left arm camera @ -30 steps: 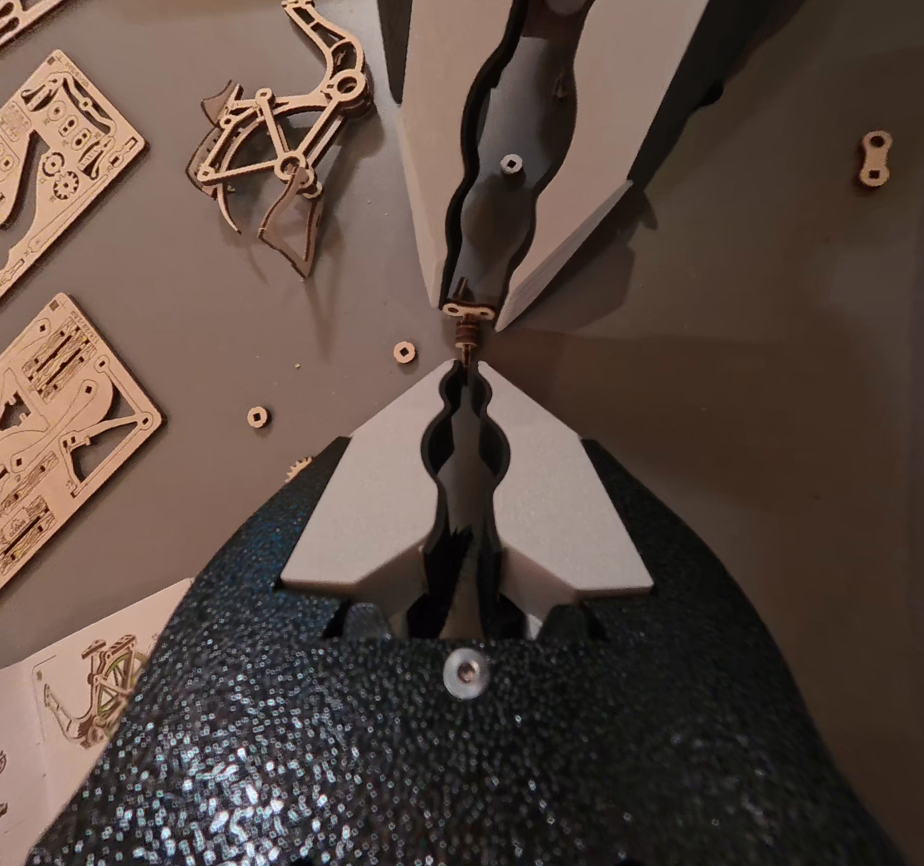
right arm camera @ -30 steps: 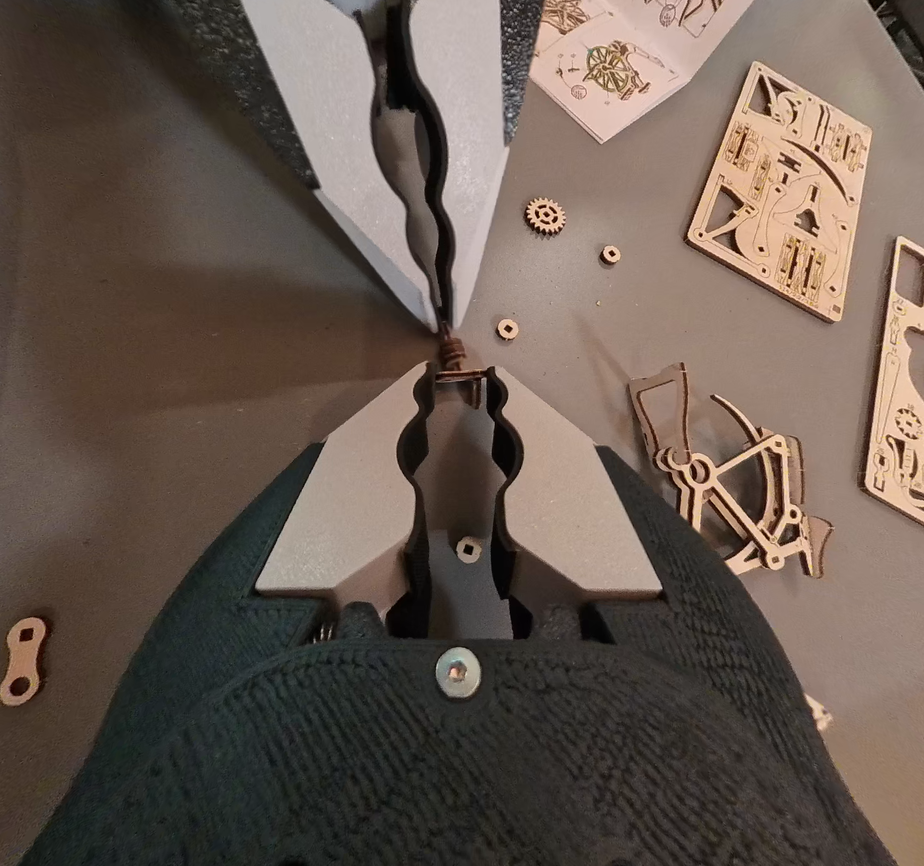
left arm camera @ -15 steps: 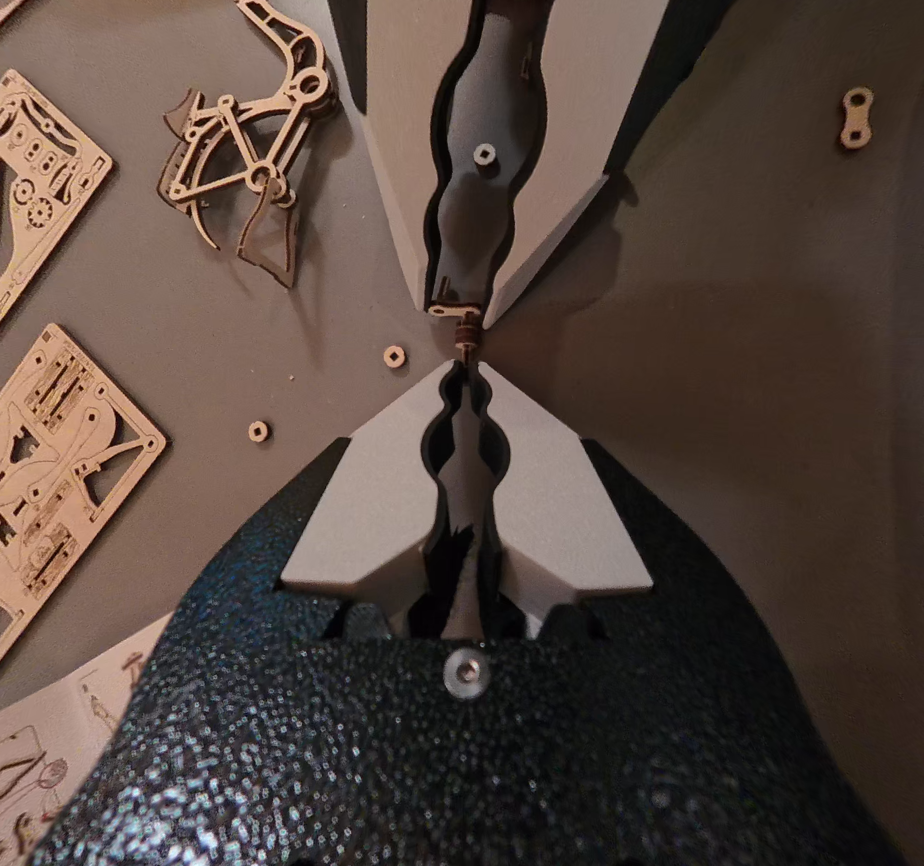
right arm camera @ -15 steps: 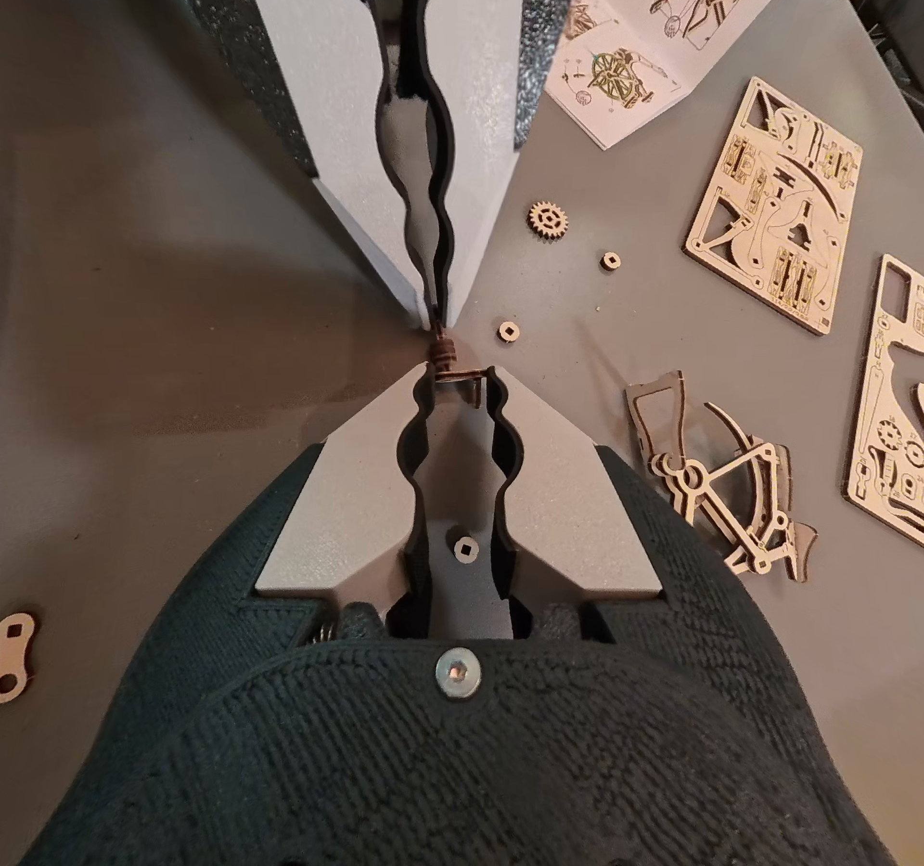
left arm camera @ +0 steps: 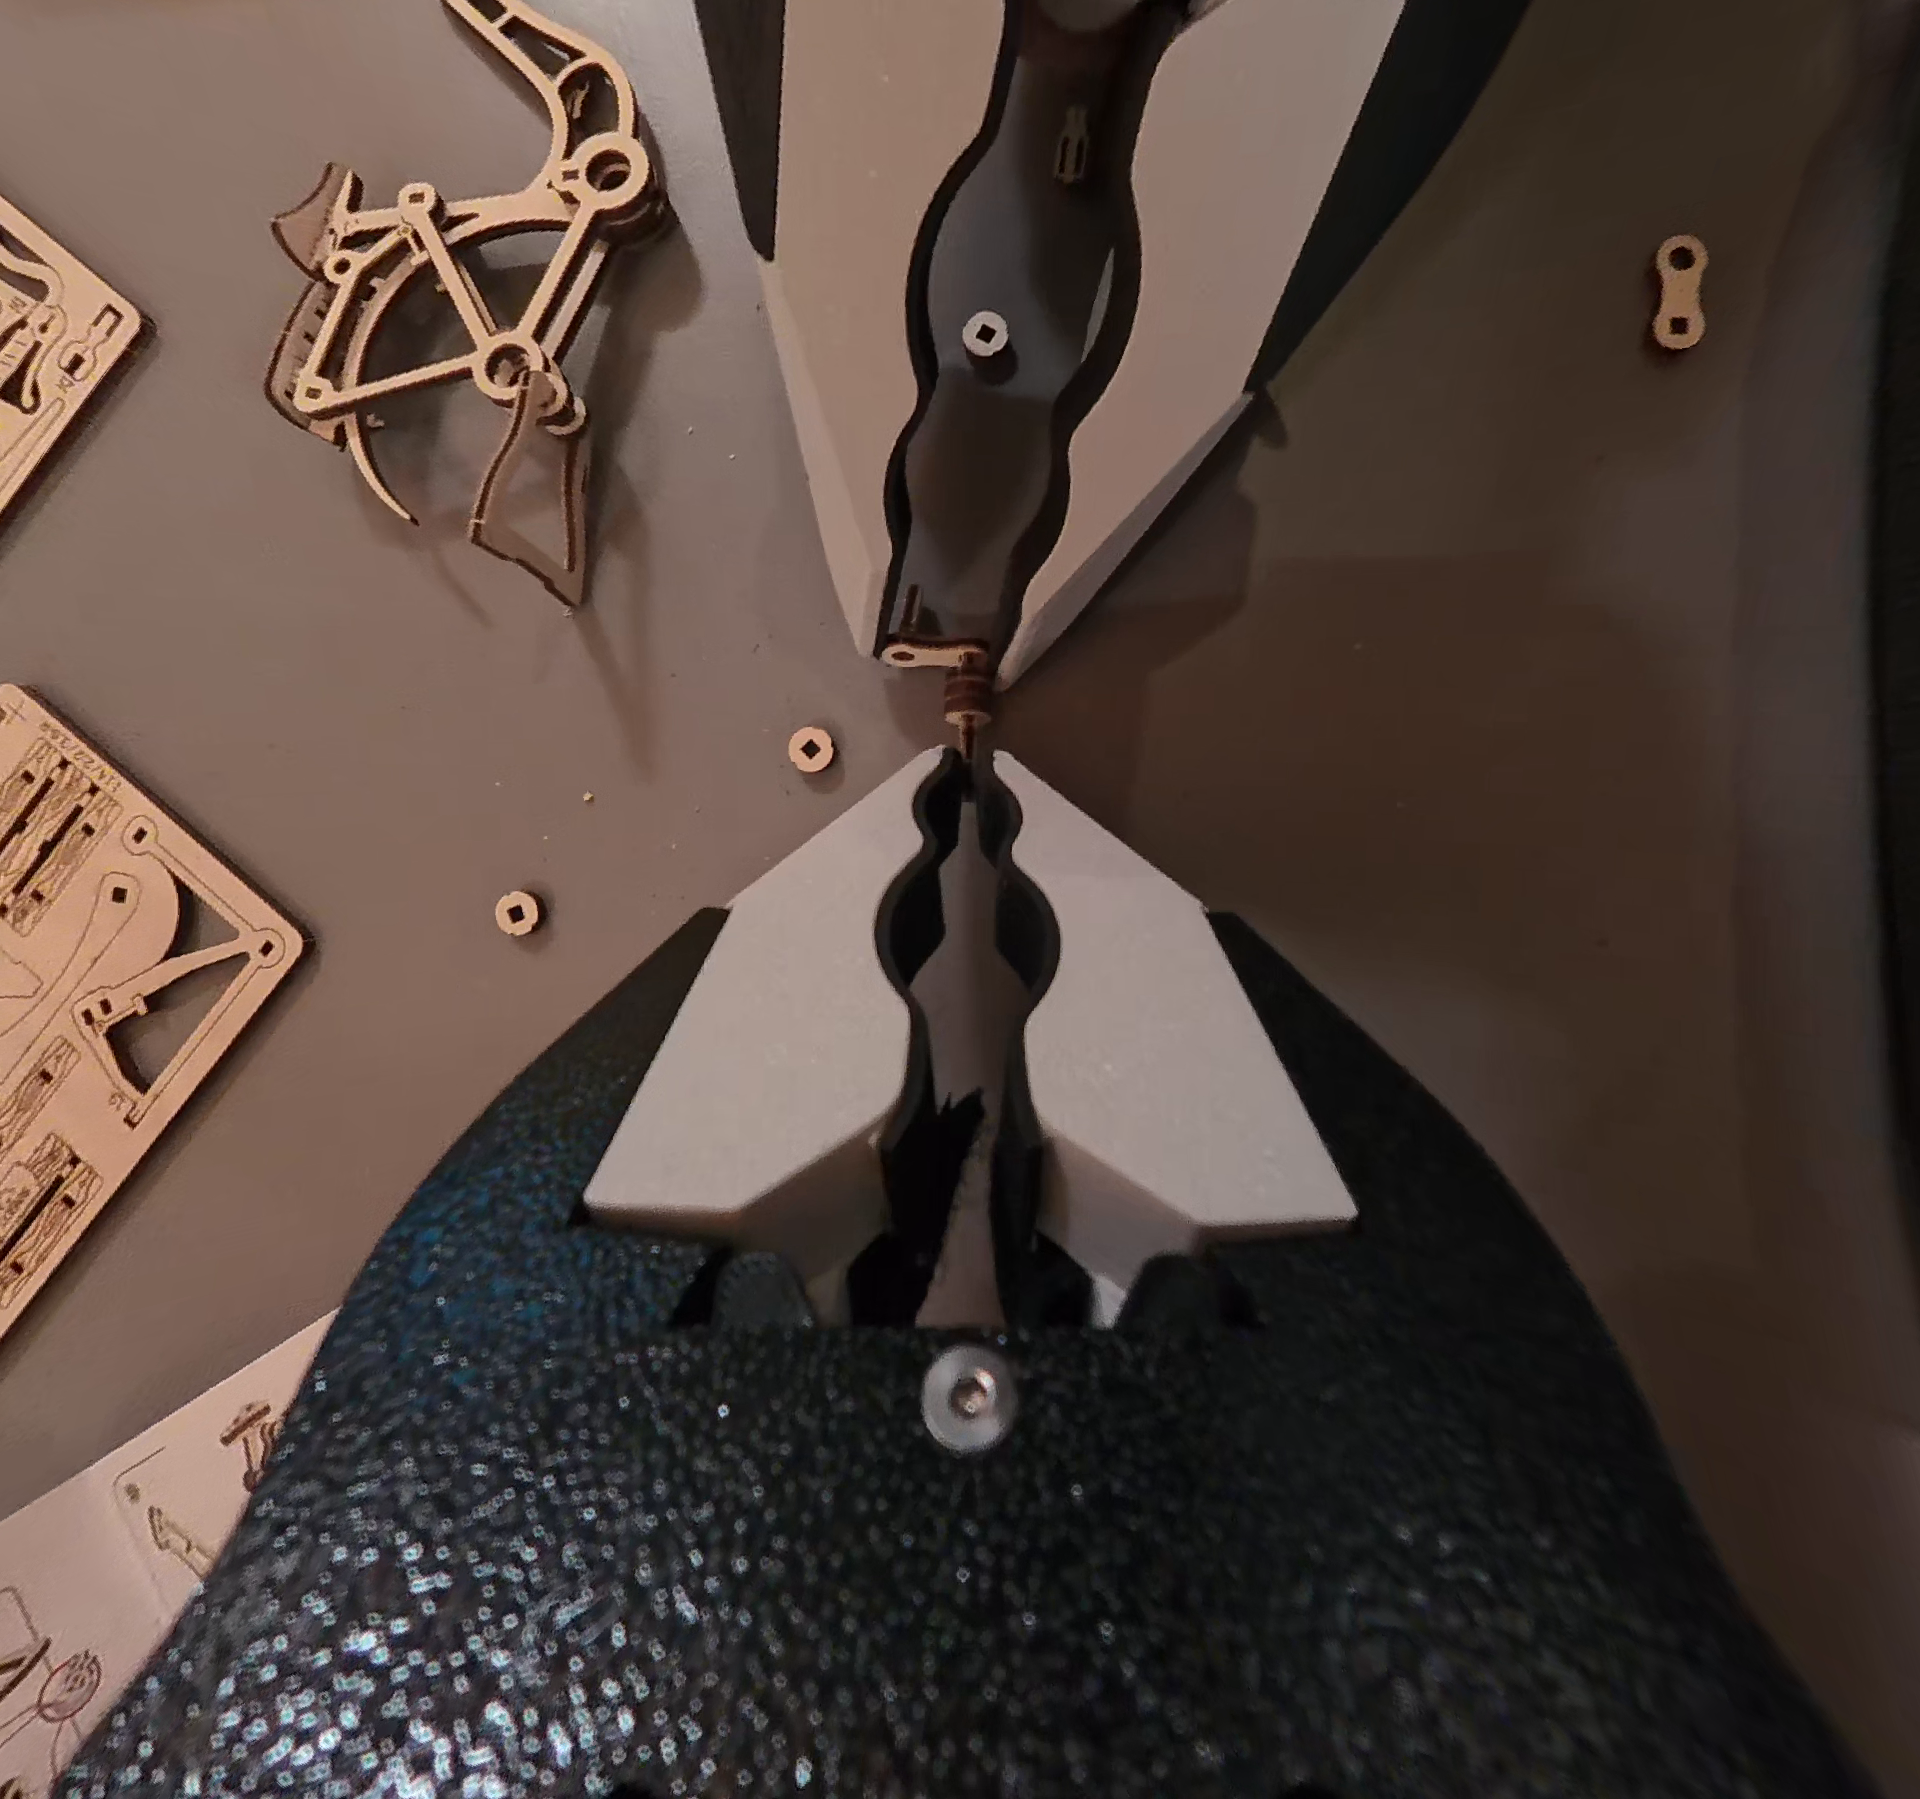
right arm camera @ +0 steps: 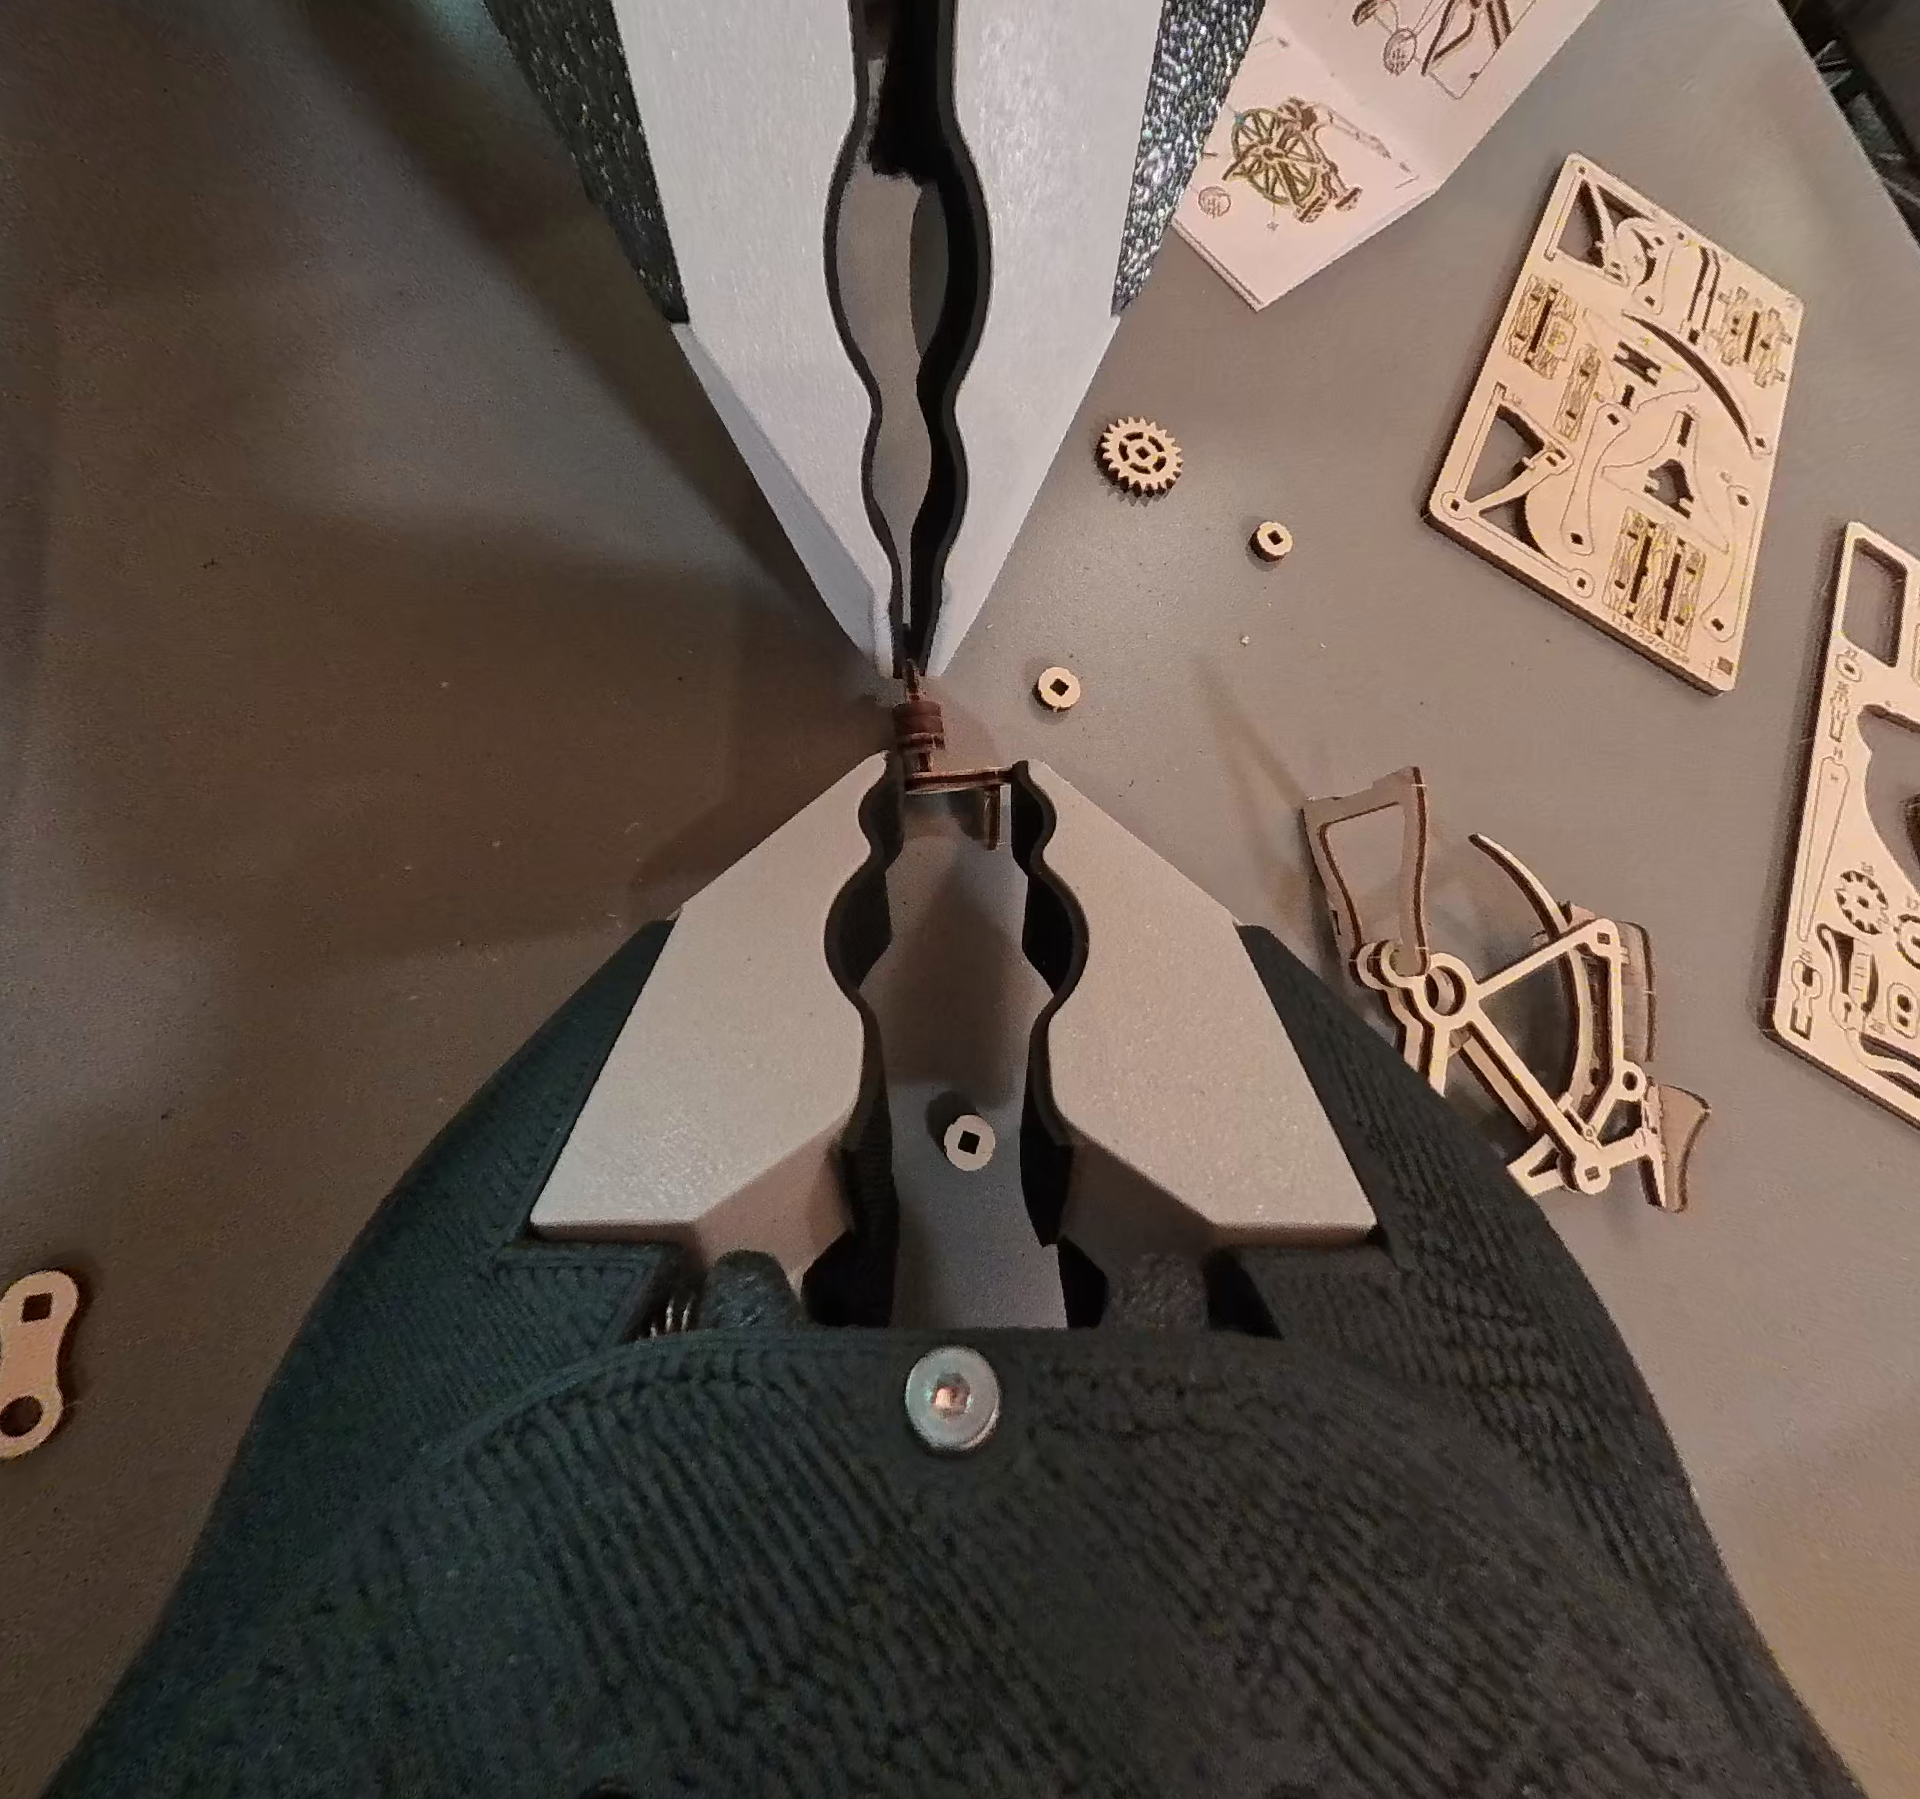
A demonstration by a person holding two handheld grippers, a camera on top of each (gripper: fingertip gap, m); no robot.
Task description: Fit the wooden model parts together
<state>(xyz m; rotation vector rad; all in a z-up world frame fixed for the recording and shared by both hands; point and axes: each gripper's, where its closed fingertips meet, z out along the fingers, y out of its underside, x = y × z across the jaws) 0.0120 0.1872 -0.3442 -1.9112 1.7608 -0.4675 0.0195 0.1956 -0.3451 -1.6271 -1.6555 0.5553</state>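
My left gripper (left arm camera: 966, 762) is shut on a thin wooden axle (left arm camera: 964, 705) that carries small stacked washers. My right gripper (right arm camera: 951, 778) is shut on a small flat wooden link (right arm camera: 961, 779), held crosswise between its fingertips. The two grippers meet tip to tip above the grey table (right arm camera: 312, 606). The axle's free end sits in one hole of the link. In the left wrist view the right gripper (left arm camera: 940, 653) comes down from the top with the link (left arm camera: 925, 654). In the right wrist view the left gripper (right arm camera: 914, 663) comes from the top with the axle (right arm camera: 921, 723).
A part-built wooden frame (left arm camera: 468, 315) lies on the table and also shows in the right wrist view (right arm camera: 1507, 1011). Loose washers (left arm camera: 812, 747), a gear (right arm camera: 1140, 459) and a spare link (left arm camera: 1678, 305) lie around. Laser-cut part sheets (right arm camera: 1621, 419) and an instruction booklet (right arm camera: 1351, 56) lie beyond. The tips of both grippers are at nearly the same place.
Both grippers stay tip to tip with axle and link joined. The pair has shifted a little over the table, and the left gripper has swung more in line with the right one.
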